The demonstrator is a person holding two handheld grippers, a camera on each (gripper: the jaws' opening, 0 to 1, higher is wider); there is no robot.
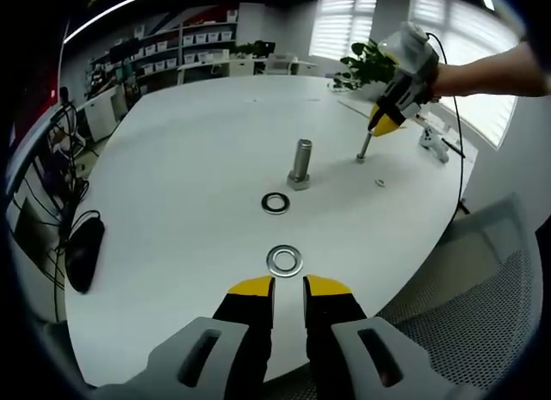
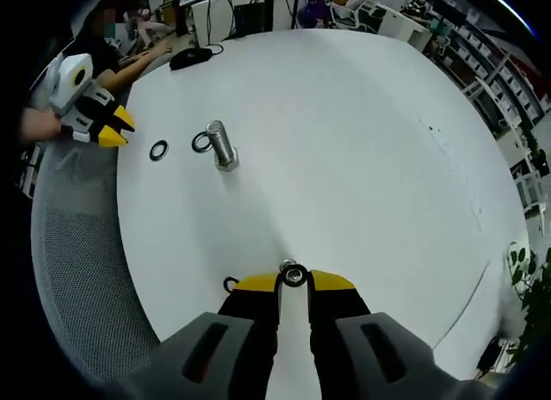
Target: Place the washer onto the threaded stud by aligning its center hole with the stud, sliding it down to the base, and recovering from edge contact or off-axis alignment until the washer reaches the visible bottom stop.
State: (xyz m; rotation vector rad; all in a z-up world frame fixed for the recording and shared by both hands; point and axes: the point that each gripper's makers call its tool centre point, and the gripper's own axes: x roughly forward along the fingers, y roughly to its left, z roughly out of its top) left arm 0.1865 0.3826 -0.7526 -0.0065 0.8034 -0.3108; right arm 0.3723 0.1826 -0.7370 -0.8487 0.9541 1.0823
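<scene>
Washers (image 1: 284, 261) (image 1: 275, 202) lie before stud (image 1: 300, 164) | left gripper (image 1: 288, 286) ajar, empty | right gripper (image 2: 294, 280) clamps small bolt (image 2: 294, 274)

the right tool (image 2: 294, 282) gripped a small threaded stud (image 2: 294, 274) between its yellow tips, over the white worktop (image 2: 344, 142). farther off, a large bolt (image 2: 221, 146) stood upright with a washer (image 2: 201, 143) touching its base and a second washer (image 2: 158, 150) nearby. the left tool (image 2: 119, 127) hovered at the worktop's edge beside that washer.

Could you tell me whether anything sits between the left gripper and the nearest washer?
Nothing visible does: the washer lies flat on bare table just ahead of the left gripper. The second washer and the stud lie beyond it.
</scene>
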